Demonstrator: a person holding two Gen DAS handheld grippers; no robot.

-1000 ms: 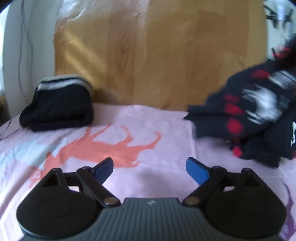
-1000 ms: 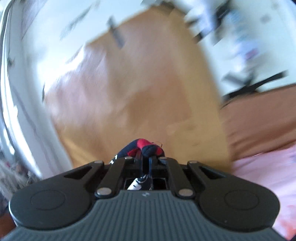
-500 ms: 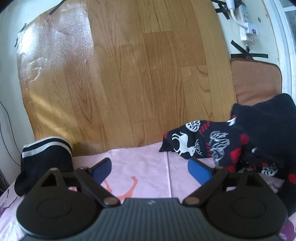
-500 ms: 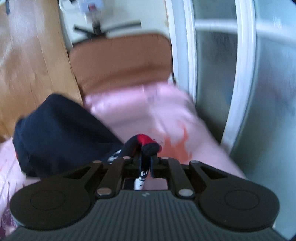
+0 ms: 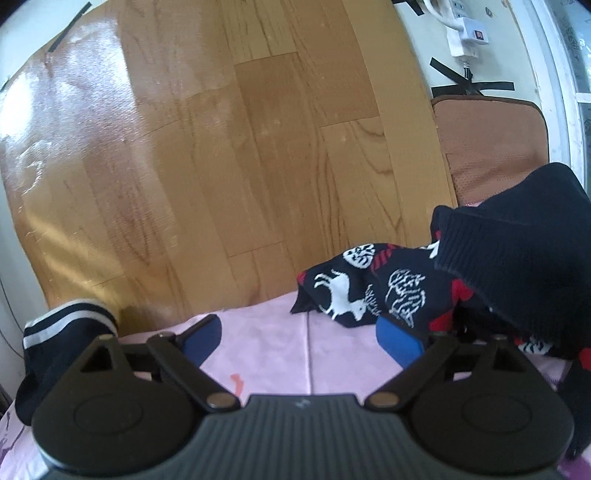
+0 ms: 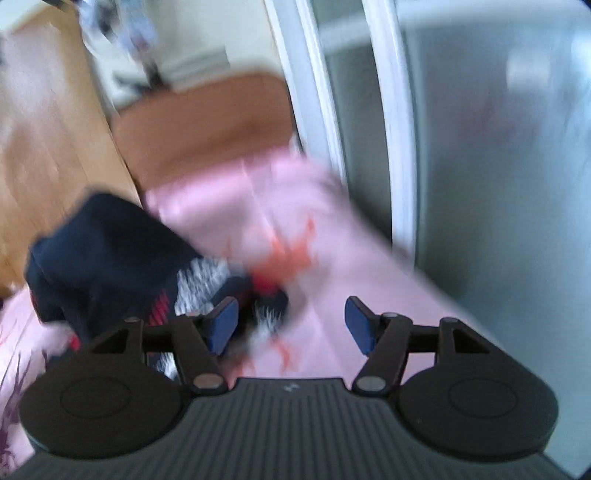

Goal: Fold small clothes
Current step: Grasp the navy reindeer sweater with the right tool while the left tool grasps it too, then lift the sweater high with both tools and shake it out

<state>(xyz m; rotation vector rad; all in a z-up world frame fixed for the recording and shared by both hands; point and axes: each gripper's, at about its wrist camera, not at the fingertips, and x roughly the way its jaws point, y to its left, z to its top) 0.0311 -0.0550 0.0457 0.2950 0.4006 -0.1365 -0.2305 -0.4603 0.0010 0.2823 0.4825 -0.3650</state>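
A navy knit garment (image 5: 373,291) with white deer and red patches lies crumpled on the pink sheet (image 5: 266,350) at the right, its plain ribbed part (image 5: 517,236) bunched on top. My left gripper (image 5: 301,341) is open just in front of it, holding nothing. A folded navy piece with white stripes (image 5: 62,332) sits at the far left. In the blurred right wrist view my right gripper (image 6: 291,325) has its jaws opening. The same garment (image 6: 107,254) lies loose to the left of its fingers, an end trailing by the left pad.
A wood-pattern panel (image 5: 221,155) rises behind the pink sheet. A brown cushion (image 5: 487,144) stands at the back right, with a power strip (image 5: 461,33) taped on the wall above. A white window frame (image 6: 391,122) borders the sheet's right side.
My right gripper swung down to the sheet and let go of the red and navy cloth it was pinching. The left gripper tilted upward, nearer the patterned garment.
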